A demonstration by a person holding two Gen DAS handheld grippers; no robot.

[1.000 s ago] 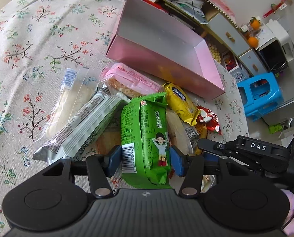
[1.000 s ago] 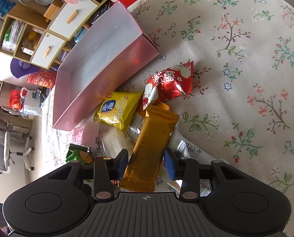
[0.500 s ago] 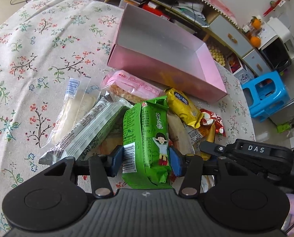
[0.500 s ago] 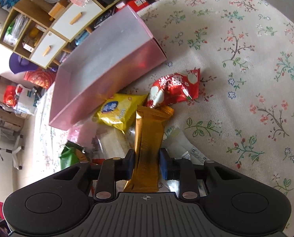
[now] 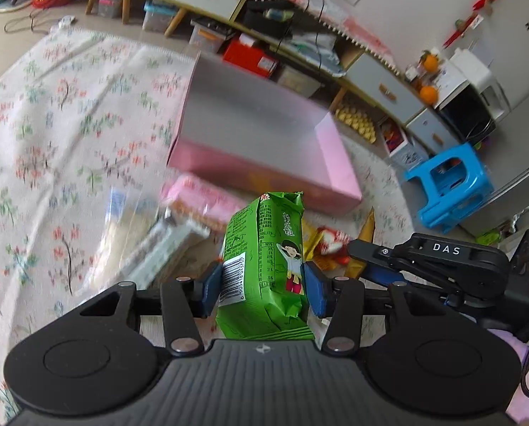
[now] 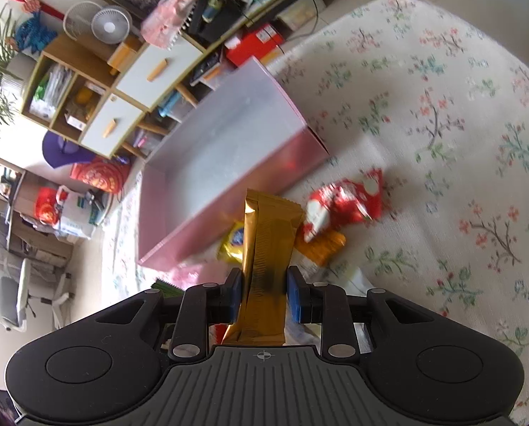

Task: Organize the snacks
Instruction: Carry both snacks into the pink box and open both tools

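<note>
Both packets lifted off table, left hand-held gripper [image 5: 260, 289] pinching green pack [image 5: 266, 266], right [image 6: 262, 294] clamping gold bar [image 6: 268, 248].

Green snack pack [image 5: 264, 266] with a white barcode panel and a cartoon child; gold wrapper [image 6: 266, 248], plain. Pink box [image 5: 264, 174], grey inside. Cream tablecloth [image 6: 459, 124] with red and green flower sprigs; red-and-white bag [image 6: 342, 206].

left wrist: close, angled down | right wrist: likewise | shared: pink box [image 5: 264, 135]

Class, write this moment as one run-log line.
left gripper: shut on green packet | right gripper: shut on gold bar | pink box: empty
</note>
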